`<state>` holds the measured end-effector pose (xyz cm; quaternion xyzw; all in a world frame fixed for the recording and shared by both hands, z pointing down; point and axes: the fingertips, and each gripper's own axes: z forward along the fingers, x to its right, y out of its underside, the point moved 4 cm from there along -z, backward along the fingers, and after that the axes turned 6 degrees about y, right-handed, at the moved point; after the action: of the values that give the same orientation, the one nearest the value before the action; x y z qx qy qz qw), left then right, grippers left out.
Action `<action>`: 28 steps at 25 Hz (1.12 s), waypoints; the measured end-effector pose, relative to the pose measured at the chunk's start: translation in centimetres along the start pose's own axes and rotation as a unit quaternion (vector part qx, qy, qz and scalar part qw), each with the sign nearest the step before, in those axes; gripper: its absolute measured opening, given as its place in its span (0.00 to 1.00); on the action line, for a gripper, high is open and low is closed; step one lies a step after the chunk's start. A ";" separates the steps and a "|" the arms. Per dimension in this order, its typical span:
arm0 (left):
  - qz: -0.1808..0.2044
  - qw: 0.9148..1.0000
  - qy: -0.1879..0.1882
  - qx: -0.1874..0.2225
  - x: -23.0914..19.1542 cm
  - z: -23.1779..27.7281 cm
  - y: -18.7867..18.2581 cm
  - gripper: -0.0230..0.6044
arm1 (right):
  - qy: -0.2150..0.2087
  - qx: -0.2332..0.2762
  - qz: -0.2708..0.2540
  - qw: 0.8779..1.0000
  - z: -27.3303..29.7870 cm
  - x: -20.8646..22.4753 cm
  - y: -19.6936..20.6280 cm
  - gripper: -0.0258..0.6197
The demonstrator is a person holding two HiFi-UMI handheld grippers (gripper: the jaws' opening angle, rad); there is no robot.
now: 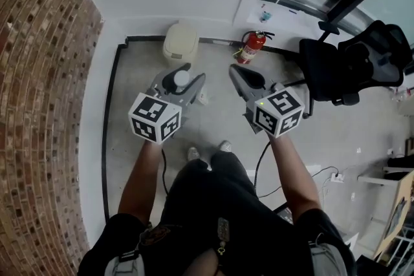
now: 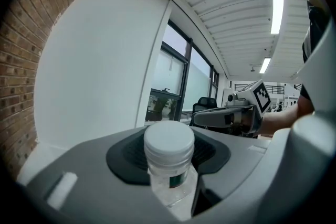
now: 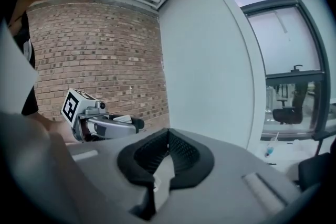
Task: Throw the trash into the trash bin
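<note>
A clear plastic bottle with a white cap (image 2: 169, 145) stands upright between the jaws of my left gripper (image 1: 184, 73), which is shut on it. The cap (image 1: 182, 79) also shows in the head view. My right gripper (image 1: 247, 76) hangs beside it to the right with its black pads (image 3: 181, 157) meeting at the tips. No trash shows sticking out of them. A cream trash bin (image 1: 180, 42) with its lid down stands on the floor against the white wall, just beyond the left gripper. Both grippers point toward that wall.
A red fire extinguisher (image 1: 252, 47) stands by the wall right of the bin. A black office chair (image 1: 349, 68) is at the right. A curved brick wall (image 1: 39, 106) closes the left side. Cables (image 1: 262, 165) run over the floor near my feet.
</note>
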<state>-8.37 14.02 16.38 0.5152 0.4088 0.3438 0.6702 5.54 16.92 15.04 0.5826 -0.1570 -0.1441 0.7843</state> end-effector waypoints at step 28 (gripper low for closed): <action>-0.063 0.980 -0.177 -0.062 -30.4 11.7 10.3 0.33 | -0.136 -0.155 0.032 0.978 35.4 13.4 20.1 0.04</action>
<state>-11.25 -15.22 33.82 0.4986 0.2936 0.2287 0.7829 3.91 -13.68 44.94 0.4232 -0.2567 -0.2196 0.8407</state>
